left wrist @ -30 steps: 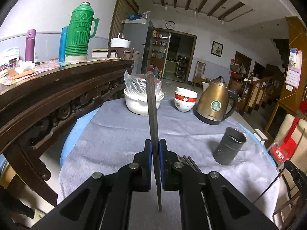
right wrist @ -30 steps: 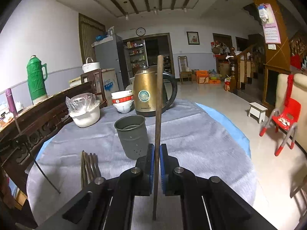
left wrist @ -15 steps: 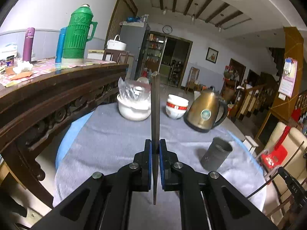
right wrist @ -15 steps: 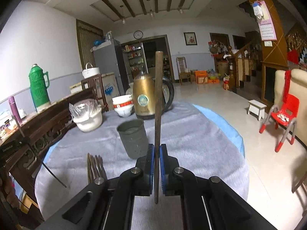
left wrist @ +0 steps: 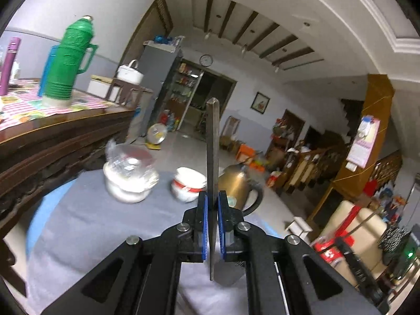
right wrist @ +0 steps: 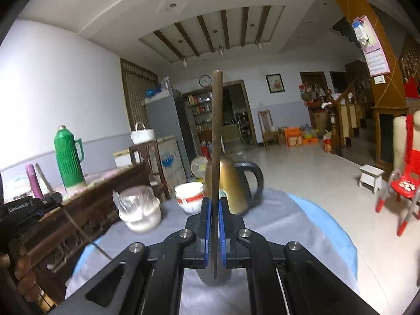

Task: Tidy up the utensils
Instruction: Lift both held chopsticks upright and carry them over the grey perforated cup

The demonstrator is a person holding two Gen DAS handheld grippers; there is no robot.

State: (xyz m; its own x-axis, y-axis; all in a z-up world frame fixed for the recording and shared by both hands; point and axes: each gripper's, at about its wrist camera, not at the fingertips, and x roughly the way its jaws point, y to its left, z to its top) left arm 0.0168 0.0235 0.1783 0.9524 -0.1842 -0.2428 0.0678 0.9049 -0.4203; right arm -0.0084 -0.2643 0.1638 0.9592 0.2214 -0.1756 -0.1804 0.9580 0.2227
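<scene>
- The sorting is looking only partly done: each hand is carrying one chopstick above the surface (right wrist: 275,225), and neither stick is in a holder yet.
- The grey holder cup is mostly hiding behind the tongs in both views; only a dark sliver is showing low down under the jaws, so I cannot tell whether anything is standing in it.
- The left tongs (left wrist: 212,225) are pinching a dark chopstick (left wrist: 212,141) tight between the blue pads, with the stick standing nearly upright, its top well above the jaws and its bottom end poking out below.
- The right tongs (right wrist: 214,231) are clamping a brown chopstick (right wrist: 216,131) the same way, upright, with the jaws pressed together on it.
- Beyond the sticks, a white bowl covered in plastic (right wrist: 140,211), a red-banded bowl (right wrist: 189,194) and a brass kettle (right wrist: 233,183) are sitting on the grey cloth.
- What seems left: dropping both sticks into the cup, plus any others lying out of sight.
</scene>
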